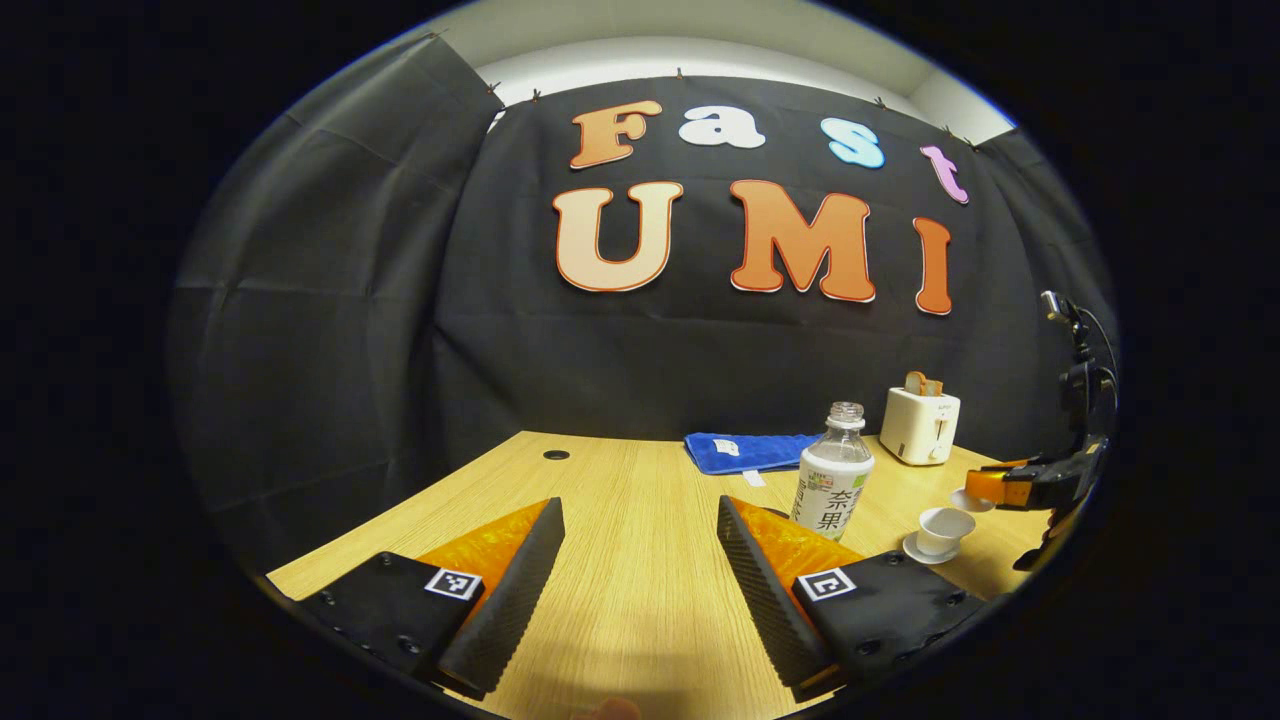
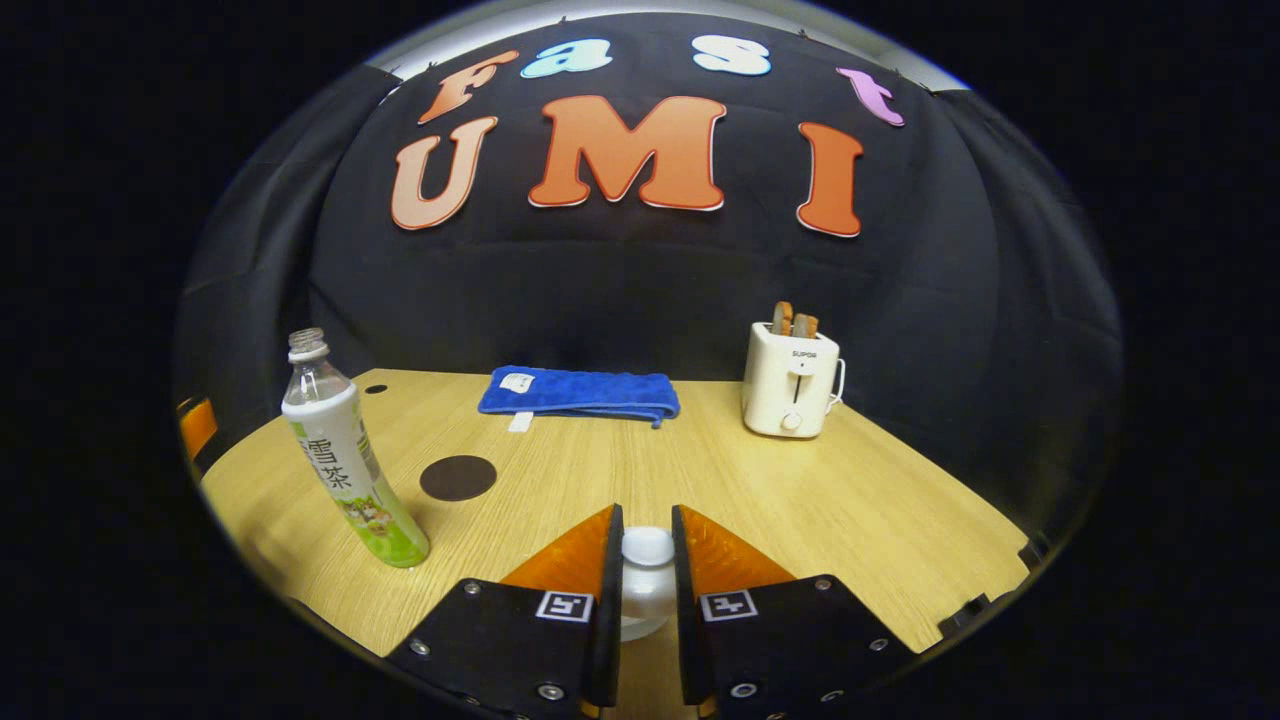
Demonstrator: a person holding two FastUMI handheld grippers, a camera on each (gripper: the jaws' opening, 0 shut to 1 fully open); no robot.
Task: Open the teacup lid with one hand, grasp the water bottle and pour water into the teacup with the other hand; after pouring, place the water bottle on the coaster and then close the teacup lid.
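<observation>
While the right gripper (image 2: 647, 560) clamps the small white ceramic teacup lid (image 2: 647, 548) by its knob, the left gripper (image 1: 640, 550) hovers wide apart. The uncapped clear plastic water bottle (image 1: 834, 470) stands upright, the open white teacup (image 1: 944, 529) on its saucer just right of the bottle, the dark round coaster (image 2: 458, 477) close beside the bottle.

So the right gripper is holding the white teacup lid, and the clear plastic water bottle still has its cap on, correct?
Not quite. The right gripper is shut on the white teacup lid, but the clear plastic water bottle has no cap: its neck is open, as the right gripper view shows.
</observation>
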